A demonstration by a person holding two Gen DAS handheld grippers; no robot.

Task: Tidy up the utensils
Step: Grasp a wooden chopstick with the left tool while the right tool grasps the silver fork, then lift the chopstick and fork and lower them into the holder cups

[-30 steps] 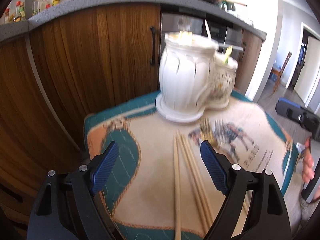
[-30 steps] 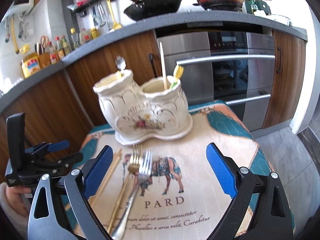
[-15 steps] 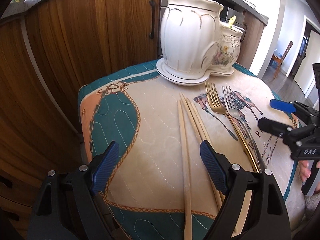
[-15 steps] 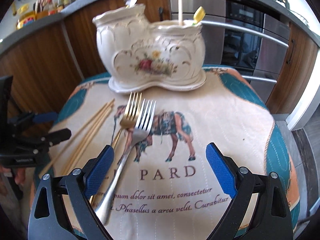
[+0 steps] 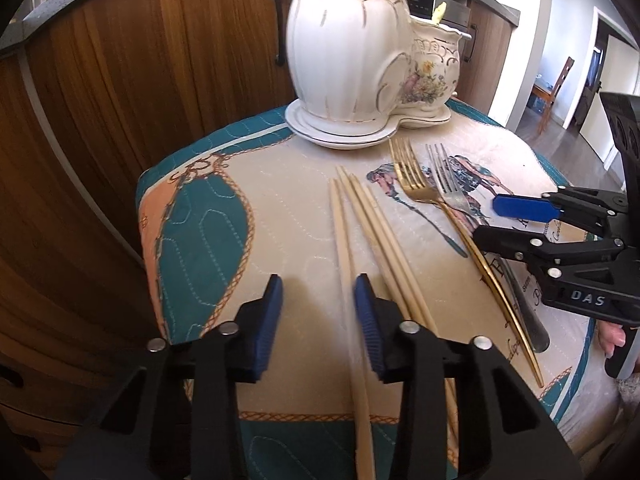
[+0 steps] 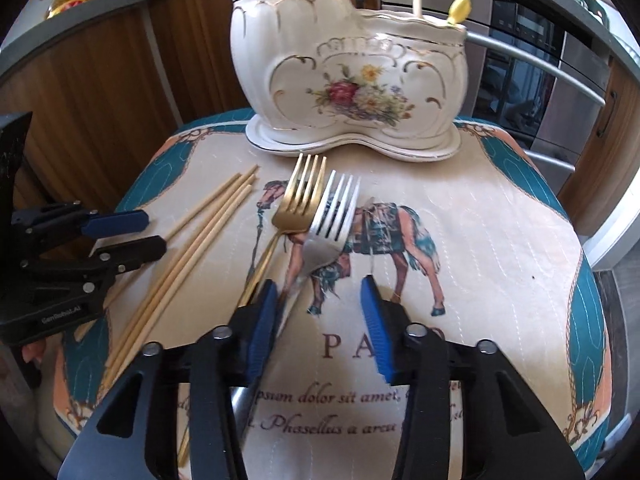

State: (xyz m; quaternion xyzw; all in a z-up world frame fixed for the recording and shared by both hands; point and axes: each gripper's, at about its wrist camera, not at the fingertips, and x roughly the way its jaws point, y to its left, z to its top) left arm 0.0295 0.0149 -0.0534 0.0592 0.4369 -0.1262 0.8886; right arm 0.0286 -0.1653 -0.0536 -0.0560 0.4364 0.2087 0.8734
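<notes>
A white floral two-pot ceramic utensil holder (image 5: 348,60) (image 6: 348,80) stands at the back of the quilted mat. In front of it lie several wooden chopsticks (image 5: 372,224) (image 6: 200,240), a gold fork (image 5: 412,176) (image 6: 296,200) and a silver fork (image 5: 448,184) (image 6: 332,216). My left gripper (image 5: 320,312) hangs low over the mat. Its jaws are closing, and the leftmost chopstick runs between them beside the right pad, ungripped. My right gripper (image 6: 318,316) (image 5: 496,222) is also closing. The silver fork's handle lies between its jaws by the left pad.
One pale stick and a yellow-tipped utensil (image 6: 458,8) stand in the holder's lower pot. Wooden cabinet doors (image 5: 160,60) and a steel oven (image 6: 540,60) rise close behind the small table. The mat's edges drop off at left and front. A person's fingers (image 5: 612,336) hold the right gripper.
Both grippers came down closer to the mat and their jaws narrowed sharply. The left now straddles one chopstick, the right the silver fork's handle.
</notes>
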